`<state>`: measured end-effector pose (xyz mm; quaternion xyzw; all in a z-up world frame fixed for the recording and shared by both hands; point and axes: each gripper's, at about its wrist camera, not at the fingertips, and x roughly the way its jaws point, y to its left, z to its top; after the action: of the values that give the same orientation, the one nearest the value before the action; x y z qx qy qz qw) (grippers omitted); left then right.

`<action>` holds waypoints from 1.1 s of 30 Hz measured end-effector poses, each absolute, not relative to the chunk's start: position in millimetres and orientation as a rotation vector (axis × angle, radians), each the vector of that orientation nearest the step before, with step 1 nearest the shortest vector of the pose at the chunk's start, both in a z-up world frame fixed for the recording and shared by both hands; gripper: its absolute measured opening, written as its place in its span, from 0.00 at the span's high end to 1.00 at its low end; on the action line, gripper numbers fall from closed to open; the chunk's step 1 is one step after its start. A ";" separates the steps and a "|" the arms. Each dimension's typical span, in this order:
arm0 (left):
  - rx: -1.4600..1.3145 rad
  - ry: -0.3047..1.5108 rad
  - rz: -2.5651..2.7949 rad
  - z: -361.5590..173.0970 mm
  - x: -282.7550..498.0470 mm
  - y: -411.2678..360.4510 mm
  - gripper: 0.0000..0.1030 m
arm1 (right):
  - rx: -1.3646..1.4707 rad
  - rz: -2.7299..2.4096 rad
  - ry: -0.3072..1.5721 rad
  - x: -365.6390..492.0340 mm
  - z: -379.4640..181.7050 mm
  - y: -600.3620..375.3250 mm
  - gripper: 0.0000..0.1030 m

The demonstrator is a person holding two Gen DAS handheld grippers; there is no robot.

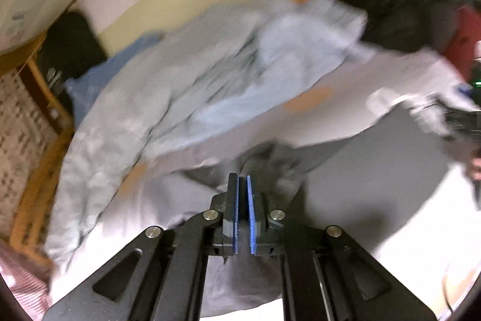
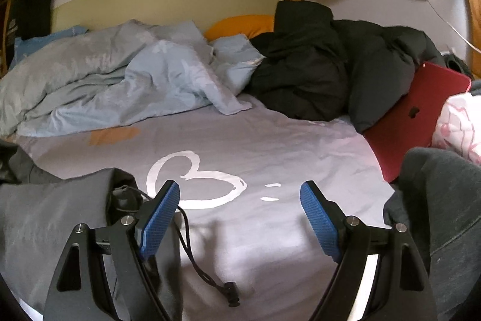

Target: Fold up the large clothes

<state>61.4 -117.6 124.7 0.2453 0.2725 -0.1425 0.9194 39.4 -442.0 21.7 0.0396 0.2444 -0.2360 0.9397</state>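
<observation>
**Gripping the grey garment for its first fold**

Lying at the left of the lilac bed sheet [image 2: 270, 146] with its white looped print is the dark grey fabric garment [image 2: 51, 218], crumpled, with a black drawcord and toggle [image 2: 231, 295] trailing off its edge. The left gripper [image 1: 243, 185] is showing its blue pads pressed together; grey cloth is bunching right at the tips, but the blur is hiding whether any fabric is actually pinched between them. Moving rightward, the right gripper [image 2: 240, 197] is hovering with its blue ribbed pads spread wide, nothing between them, just beside the garment's corded hem. Behind, a pale blue rumpled duvet [image 2: 120, 74], a black puffy jacket [image 2: 324, 71] and a red laptop [image 2: 415, 113] are crowding the bed's far side.

To do this well, the right hand is probably best taking the hem opposite the left, avoiding the loose cord, so both are lifting together and spreading the cloth flat on the bare sheet.
</observation>
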 end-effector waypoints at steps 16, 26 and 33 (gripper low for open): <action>0.424 0.331 -0.145 83.2 31.0 -101.6 0.81 | 0.217 -0.353 0.467 -9.9 35.4 -441.8 0.18; 0.232 0.594 -0.140 14.0 119.1 -87.5 0.90 | 0.511 -0.205 0.677 21.9 -4.7 -444.6 0.18; 0.340 0.558 -0.111 -19.5 79.4 -110.9 0.94 | 0.137 -0.344 0.527 12.9 23.2 -412.8 0.18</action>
<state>79.4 -110.9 -19.5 0.1668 0.2741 -0.0547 0.9455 12.9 -412.8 23.2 0.0676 0.2587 -0.1691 0.9486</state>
